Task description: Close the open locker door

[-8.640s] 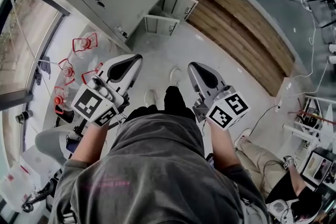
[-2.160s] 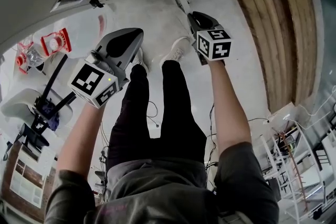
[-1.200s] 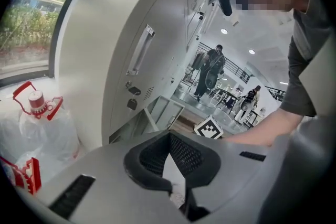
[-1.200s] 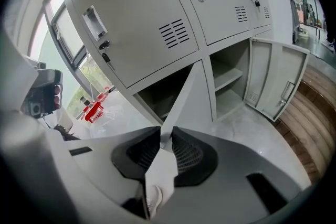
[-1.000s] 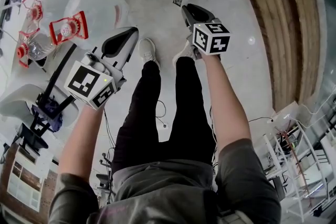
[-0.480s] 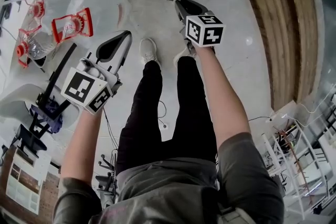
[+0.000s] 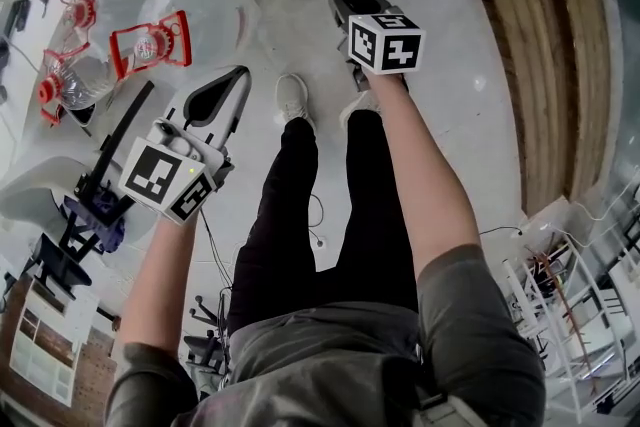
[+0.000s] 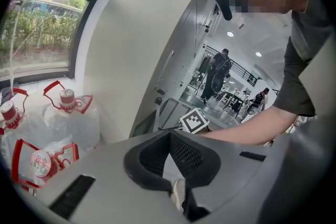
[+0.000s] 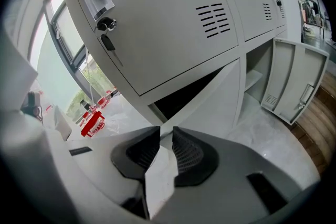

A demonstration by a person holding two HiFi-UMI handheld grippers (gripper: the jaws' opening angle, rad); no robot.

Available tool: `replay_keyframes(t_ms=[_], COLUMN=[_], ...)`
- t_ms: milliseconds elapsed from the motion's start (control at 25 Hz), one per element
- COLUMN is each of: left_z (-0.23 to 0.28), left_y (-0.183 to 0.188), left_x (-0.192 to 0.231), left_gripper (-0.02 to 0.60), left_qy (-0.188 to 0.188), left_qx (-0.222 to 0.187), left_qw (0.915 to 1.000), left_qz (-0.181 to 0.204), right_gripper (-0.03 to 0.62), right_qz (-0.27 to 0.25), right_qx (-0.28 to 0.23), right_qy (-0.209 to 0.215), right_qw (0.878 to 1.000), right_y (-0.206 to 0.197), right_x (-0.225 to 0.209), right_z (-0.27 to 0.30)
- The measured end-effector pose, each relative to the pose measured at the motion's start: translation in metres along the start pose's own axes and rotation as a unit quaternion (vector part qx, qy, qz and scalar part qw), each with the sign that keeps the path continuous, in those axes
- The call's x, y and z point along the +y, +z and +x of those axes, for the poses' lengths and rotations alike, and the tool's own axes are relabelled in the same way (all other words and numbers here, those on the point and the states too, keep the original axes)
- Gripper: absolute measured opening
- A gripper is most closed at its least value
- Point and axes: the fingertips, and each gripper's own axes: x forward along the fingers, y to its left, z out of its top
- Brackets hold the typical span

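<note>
Locker door (image 9: 210,102) stands ajar on the bottom row, far in front of us. Nearest, we hold the left gripper (image 7: 238,75) low at left, jaws pressed together on nothing. Farther on, the right gripper (image 9: 166,135) pinches that door's free edge. Beyond, at far right, another door (image 9: 294,81) hangs open; water jugs (image 7: 150,45) stand far left.

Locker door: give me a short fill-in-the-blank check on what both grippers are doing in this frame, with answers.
The right gripper is shut on the open locker door along its ___. The left gripper is shut and holds ___. The water jugs on the floor have handles coloured ___.
Missing words: edge; nothing; red.
</note>
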Motion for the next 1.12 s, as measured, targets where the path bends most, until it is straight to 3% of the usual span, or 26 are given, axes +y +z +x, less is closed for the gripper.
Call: replay_keyframes(t_ms=[600,1120], left_z=[-0.029,-0.036], left_y=[-0.008,-0.008], left_x=[0.02,0.031], left_gripper=[0.014,0.014], left_qy=[0.024,0.023], left_qx=[-0.015,-0.016], left_qw=[0.9994,0.9994], left_qz=[-0.019,-0.018], right_gripper=[0.072,0.063], right_qz=[-0.034,-0.047], right_qx=[0.005,0.012], right_qy=[0.012,0.007], right_qw=[0.999,0.999], right_y=[0.028,0.032], right_x=[0.024,0.033], right_z=[0.041,0.063])
